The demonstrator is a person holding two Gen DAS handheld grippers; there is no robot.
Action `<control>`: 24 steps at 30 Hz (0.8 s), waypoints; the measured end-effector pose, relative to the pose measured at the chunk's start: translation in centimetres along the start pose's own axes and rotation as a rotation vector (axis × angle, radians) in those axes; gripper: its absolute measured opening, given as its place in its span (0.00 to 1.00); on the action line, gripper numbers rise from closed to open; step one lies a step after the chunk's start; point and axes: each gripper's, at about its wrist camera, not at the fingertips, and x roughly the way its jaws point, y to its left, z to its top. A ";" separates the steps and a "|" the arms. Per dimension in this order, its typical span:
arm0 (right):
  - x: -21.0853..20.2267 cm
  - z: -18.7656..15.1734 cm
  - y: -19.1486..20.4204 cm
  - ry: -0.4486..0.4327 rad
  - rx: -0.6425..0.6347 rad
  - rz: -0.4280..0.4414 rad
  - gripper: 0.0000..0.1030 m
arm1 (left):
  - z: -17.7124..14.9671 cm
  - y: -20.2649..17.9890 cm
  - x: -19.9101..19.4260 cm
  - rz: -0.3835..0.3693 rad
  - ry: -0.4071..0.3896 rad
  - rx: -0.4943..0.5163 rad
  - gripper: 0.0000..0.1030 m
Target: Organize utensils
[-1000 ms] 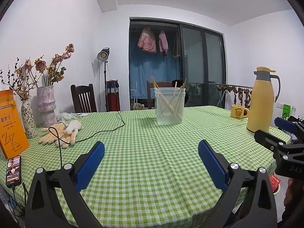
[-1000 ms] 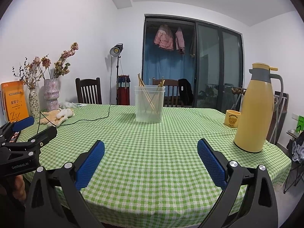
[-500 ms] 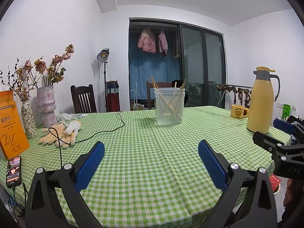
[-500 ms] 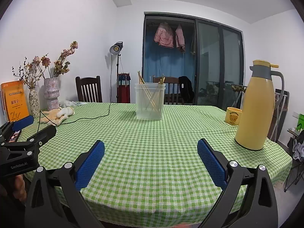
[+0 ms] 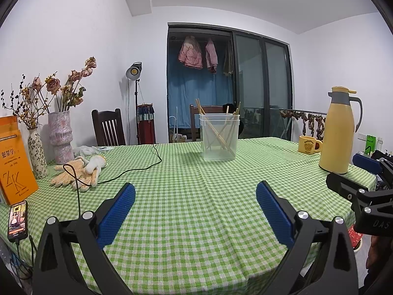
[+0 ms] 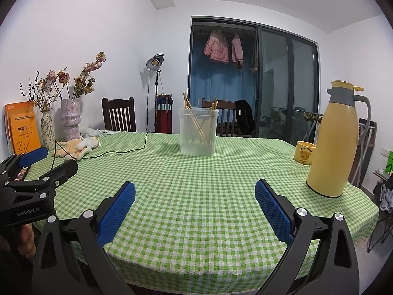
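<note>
Left gripper point(image 5: 195, 211) is spread wide, blue pads point(image 5: 117, 215) well apart, nothing between them; it hangs above the near edge of the bench point(image 5: 196, 196), which carries a green checked cloth. Right gripper point(image 6: 195, 211) is likewise spread wide and holds nothing, positioned above the same near edge. Each gripper appears at the margin of the other's view: the right at the right-hand edge of the left wrist view, the left at the left-hand edge of the right wrist view. The clear plastic container point(image 5: 219, 136) stands upright toward the far middle of the bench, well apart from both grippers. Wooden chopsticks point(image 5: 216, 130) lean crosswise inside it, tips projecting above the rim. To the right stand a yellow thermos jug point(image 5: 337, 132) and, just beside it, a yellow mug point(image 5: 308, 144). To the left lie work gloves point(image 5: 78, 169), a black cable point(image 5: 137, 169), two vases of dried flowers point(image 5: 60, 135), orange books point(image 5: 13, 164) and a lit phone point(image 5: 17, 217).
</note>
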 end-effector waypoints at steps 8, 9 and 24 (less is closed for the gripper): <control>0.0 0.0 -0.1 0.000 0.006 -0.008 0.91 | -0.2 -0.1 0.2 -0.005 0.011 -0.010 0.93; 0.1 0.0 -0.2 0.001 0.007 -0.008 0.91 | -0.2 -0.1 0.2 -0.001 0.012 -0.011 0.93; 0.2 -0.2 -0.2 0.013 0.011 -0.006 0.91 | -0.4 -0.4 -0.1 0.003 0.008 -0.007 0.93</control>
